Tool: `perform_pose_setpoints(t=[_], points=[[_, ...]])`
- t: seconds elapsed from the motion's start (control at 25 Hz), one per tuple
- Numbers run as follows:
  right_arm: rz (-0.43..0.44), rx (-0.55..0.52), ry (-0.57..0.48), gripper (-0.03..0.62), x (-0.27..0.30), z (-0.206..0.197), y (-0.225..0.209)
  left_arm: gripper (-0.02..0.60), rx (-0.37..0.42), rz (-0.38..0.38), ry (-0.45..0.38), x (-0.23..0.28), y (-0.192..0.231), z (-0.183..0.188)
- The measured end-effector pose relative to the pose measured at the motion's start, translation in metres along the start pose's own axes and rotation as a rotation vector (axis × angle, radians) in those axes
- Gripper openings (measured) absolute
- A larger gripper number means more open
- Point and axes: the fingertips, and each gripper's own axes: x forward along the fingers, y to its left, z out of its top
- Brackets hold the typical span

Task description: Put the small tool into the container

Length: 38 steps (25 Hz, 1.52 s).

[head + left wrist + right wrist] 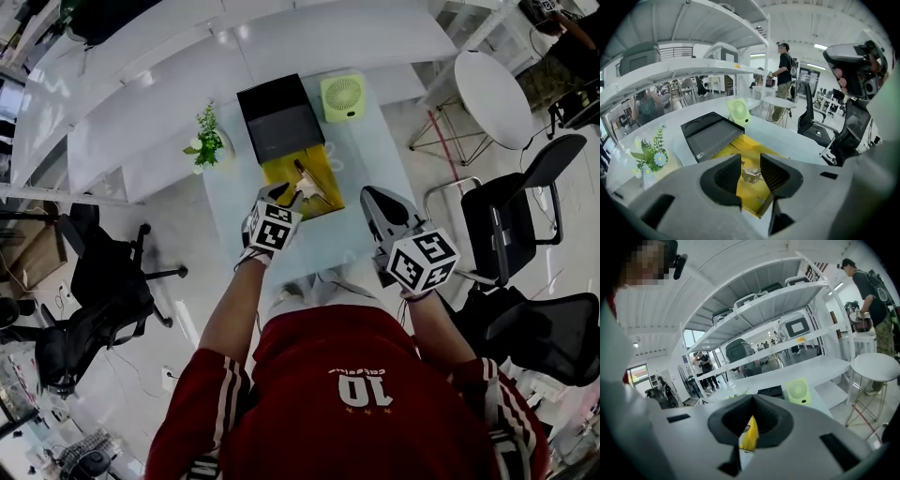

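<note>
A small metal tool (306, 188) sticks out from my left gripper (286, 194) over the open yellow container (326, 176) on the pale table. In the left gripper view the tool (751, 175) sits gripped between the two dark pads of the left gripper (751, 169), with the yellow container (752, 146) right below and beyond it. My right gripper (381, 199) hovers to the right of the container, shut and empty. In its own view the right gripper (751, 405) has its jaws meeting, and only a sliver of the yellow container (750, 437) shows through them.
The container's black lid (279, 117) lies open behind it. A green desk fan (343, 97) stands to its right and a small potted plant (207, 141) to its left. White shelves run behind the table. Office chairs (511, 220) and a round white table (492, 94) stand at the right.
</note>
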Motion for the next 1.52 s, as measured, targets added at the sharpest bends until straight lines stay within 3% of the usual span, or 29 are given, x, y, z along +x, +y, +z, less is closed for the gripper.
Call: perform_pose_setpoints(t=[0.6,1.16,1.52], points=[[-0.055,-0.082,-0.049,0.005,-0.034,0.026,0.058,0.133,-0.142,-0.055,-0.228,-0.129,-0.009,0.036],[-0.026,-0.086,-0.130,0.005,-0.076,0.050,0.127,0.131,-0.120,-0.040,-0.461,-0.283,-0.018,0.074],[-0.025,-0.222,-0.192,0.005,-0.109,0.080,0.186,0.125,-0.092,-0.002,-0.549,-0.357,-0.014,0.084]])
